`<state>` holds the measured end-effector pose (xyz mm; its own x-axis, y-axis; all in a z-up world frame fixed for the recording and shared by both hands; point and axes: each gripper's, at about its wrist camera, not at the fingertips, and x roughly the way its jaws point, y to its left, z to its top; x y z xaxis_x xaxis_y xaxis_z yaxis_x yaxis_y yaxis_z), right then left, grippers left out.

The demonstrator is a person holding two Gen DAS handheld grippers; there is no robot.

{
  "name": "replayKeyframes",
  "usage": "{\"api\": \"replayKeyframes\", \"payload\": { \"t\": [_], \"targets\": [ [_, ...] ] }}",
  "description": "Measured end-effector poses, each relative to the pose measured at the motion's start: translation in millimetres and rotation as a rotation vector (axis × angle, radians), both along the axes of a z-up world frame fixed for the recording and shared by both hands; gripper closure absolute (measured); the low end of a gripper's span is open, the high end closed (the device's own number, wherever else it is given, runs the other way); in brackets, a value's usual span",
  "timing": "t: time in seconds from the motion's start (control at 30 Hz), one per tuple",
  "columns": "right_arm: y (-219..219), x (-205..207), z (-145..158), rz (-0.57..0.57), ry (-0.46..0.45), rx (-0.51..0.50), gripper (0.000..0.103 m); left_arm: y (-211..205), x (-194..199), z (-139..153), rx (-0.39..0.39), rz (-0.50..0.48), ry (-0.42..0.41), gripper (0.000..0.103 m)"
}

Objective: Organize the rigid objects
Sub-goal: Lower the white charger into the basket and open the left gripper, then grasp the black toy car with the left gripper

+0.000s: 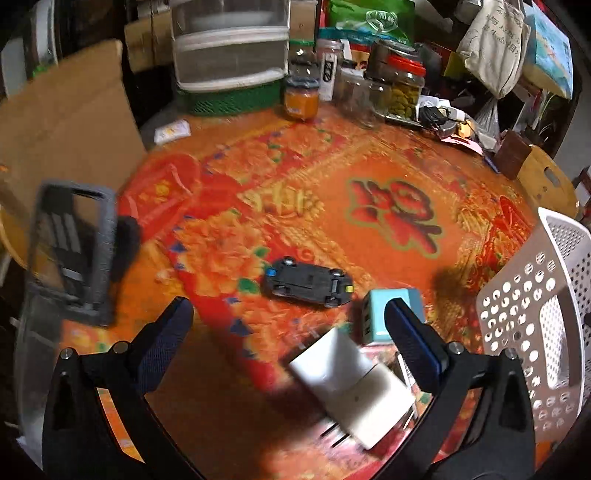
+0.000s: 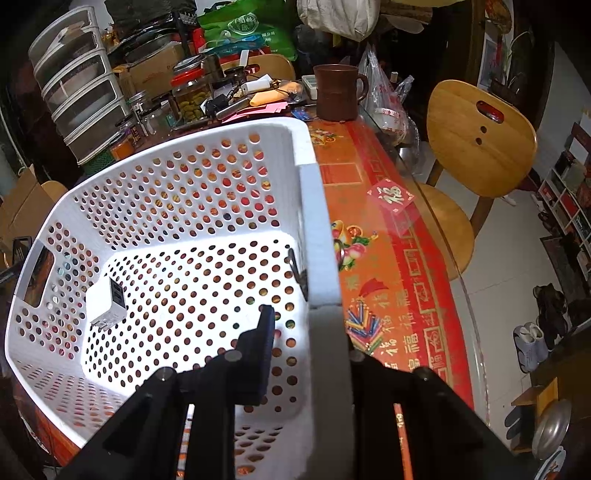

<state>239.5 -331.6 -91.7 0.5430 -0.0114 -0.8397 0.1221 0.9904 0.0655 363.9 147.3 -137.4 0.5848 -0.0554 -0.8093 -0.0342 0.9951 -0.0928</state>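
Left wrist: open left tongs straddle white charger; right tongs clamp basket wall.

left tongs spread wide, right tongs clamped

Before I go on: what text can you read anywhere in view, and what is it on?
"福": red sticker on the table's glass top.
"福", repeated: tablecloth border.
Large red character on the tablecloth centre: too stylised to read.
Green bag, tote bag, pencil: print too small or blurred.
Basket: no text visible.
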Motion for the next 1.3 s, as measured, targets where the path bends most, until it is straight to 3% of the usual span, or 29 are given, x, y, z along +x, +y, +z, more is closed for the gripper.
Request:
{"api": "replayKeyframes", "payload": {
  "t": [0.2,0.47,0.53,0.73,0.8,0.87,0.9,1.0,1.2,1.3],
  "targets": [
    [-0.3,-0.1,-0.5,0.000,0.001,0.000,0.083,-16.6,25.9,-26.2,-0.005,-0.015,0.045,0.001],
    [-0.1,0.8,-0.2,0.002,-0.002,-0.005,0.083,-11.0,39.0,-39.0,0.003,0.033,0.007,0.001],
    [0.9,0.9,0.3,0.003,-0.001,-0.008,0.083,-6.7,44.1,-47.0,0.021,0.050,0.034,0.001],
    [3.8,1.3,0.8,0.000,0.000,-0.032,0.083,-9.2,50.4,-50.2,0.043,0.029,0.024,0.002],
    [4.2,1.9,0.9,-0.002,0.003,-0.038,0.083,-8.8,51.7,-51.7,0.019,0.021,0.025,0.009],
    [4.5,2.3,0.8,-0.002,0.005,-0.044,0.083,-7.9,52.3,-52.5,0.018,0.026,0.033,0.038],
    [4.5,2.1,0.6,-0.002,0.006,-0.044,0.083,-9.4,51.6,-51.8,0.053,0.033,0.026,0.040],
    [5.4,1.7,0.6,0.001,0.007,-0.051,0.083,-8.6,48.7,-50.4,0.048,0.031,0.017,0.040],
    [5.6,1.6,0.7,-0.001,0.008,-0.052,0.083,-12.1,26.0,-17.7,0.070,0.051,-0.110,0.040],
    [5.8,1.4,0.9,0.001,0.009,-0.049,0.083,-20.4,21.2,-6.7,0.086,0.036,-0.113,0.040]
  ]
}}
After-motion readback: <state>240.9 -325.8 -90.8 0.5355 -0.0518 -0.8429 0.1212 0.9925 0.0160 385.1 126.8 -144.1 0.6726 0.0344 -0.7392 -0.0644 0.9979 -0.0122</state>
